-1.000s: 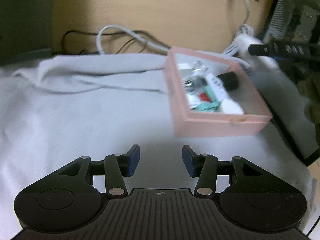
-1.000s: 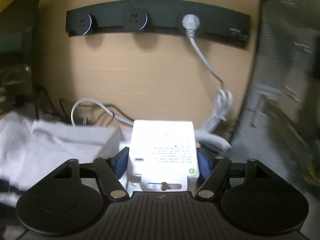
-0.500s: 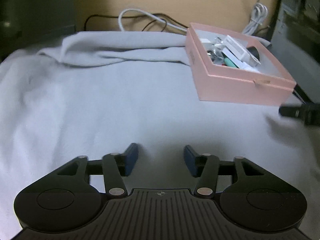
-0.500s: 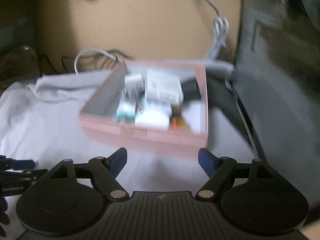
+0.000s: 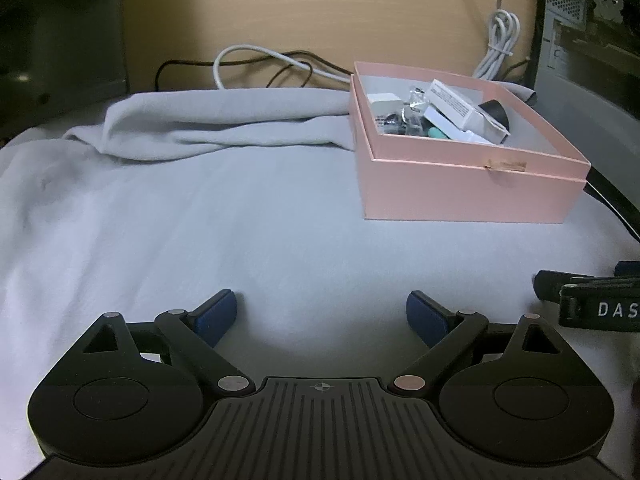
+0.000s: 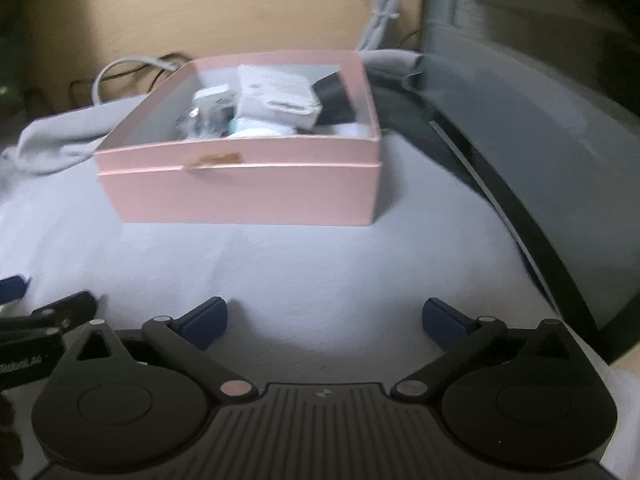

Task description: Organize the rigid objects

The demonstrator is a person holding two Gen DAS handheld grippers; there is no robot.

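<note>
A pink box [image 5: 472, 188] stands on the grey cloth at the right; it also shows in the right wrist view [image 6: 240, 192]. Inside lie several small items: a white printed carton [image 5: 460, 106] on top, a black cylinder [image 5: 496, 114], a white block [image 5: 384, 100] and a teal piece. The carton also shows in the right wrist view [image 6: 276, 92]. My left gripper [image 5: 322, 314] is open and empty, low over the cloth, well short of the box. My right gripper [image 6: 325, 318] is open and empty, in front of the box.
The grey cloth [image 5: 200, 208] covers the surface and is bunched at the back left. White and black cables [image 5: 256, 60] lie behind it against a wooden wall. A dark computer case [image 6: 540, 120] stands at the right. The right gripper's side shows in the left view [image 5: 592, 304].
My right gripper let go of the white carton, which now lies in the pink box, and drew back and down. My left gripper also pulled back and opened wider.
</note>
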